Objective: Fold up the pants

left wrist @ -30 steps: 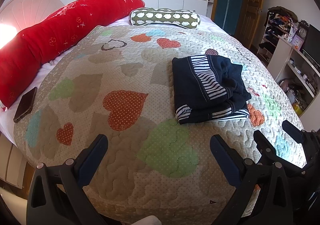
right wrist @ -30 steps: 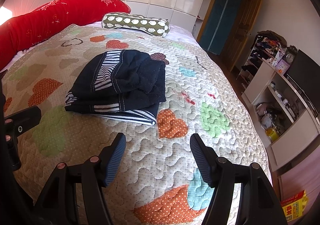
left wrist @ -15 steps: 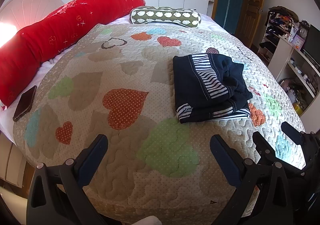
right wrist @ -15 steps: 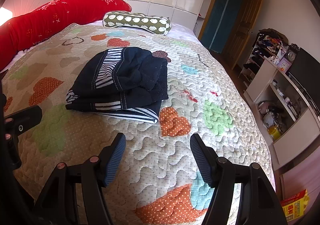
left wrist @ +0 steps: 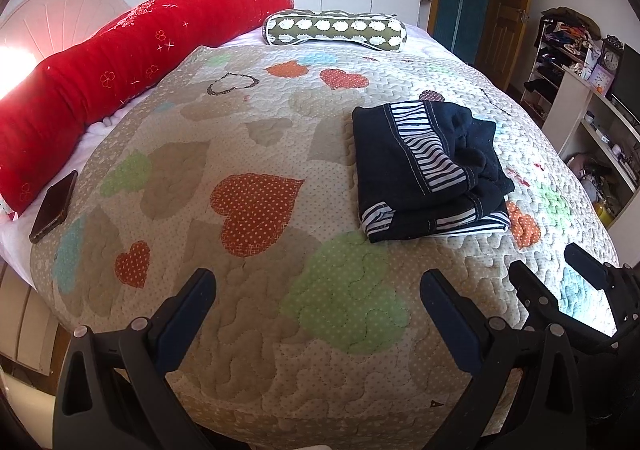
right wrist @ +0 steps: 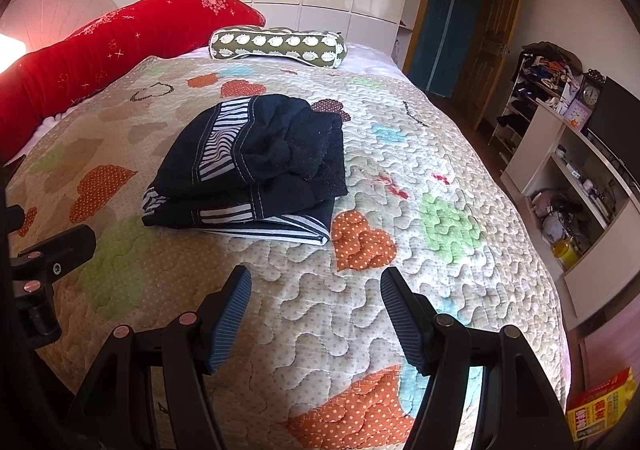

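You have one pair of folded pants (left wrist: 424,169) on one bed quilt (left wrist: 260,330). Two cushions lie at the head: one long red bolster (left wrist: 120,61) and one green patterned roll pillow (left wrist: 336,27). One dark phone (left wrist: 54,205) sits at the quilt's left edge. Two grippers are up: your left gripper (left wrist: 316,314) and your right gripper (right wrist: 316,306), each with two fingers. One yellow box (right wrist: 600,406) is on the floor, and one clock (right wrist: 591,93) on the shelf unit.
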Motion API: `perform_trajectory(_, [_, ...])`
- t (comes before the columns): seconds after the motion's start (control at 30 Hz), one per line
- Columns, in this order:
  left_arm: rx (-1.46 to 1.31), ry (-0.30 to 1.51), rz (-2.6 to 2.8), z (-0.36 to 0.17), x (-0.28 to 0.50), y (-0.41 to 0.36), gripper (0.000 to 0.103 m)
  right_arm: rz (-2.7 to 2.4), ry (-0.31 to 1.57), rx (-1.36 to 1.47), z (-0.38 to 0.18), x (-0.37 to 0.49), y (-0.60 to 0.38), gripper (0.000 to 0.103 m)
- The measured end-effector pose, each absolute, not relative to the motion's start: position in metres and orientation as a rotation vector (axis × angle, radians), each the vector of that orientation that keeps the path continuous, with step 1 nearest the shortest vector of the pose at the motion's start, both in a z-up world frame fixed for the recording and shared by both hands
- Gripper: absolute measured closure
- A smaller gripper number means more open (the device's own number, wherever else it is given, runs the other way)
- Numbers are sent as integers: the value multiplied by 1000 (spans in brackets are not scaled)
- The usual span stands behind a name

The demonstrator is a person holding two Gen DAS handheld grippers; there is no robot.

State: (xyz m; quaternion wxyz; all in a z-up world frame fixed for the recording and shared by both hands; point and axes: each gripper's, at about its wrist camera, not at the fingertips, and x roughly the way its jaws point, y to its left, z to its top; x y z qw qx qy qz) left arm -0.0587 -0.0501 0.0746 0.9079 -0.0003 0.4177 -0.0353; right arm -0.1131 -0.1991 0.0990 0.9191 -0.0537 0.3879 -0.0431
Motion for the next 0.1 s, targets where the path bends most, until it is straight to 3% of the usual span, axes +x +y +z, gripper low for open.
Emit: perform_trajectory(0.1, [-4,872,-73,73,-58,-49,1,-56,816,-95,96,-112,-196,31])
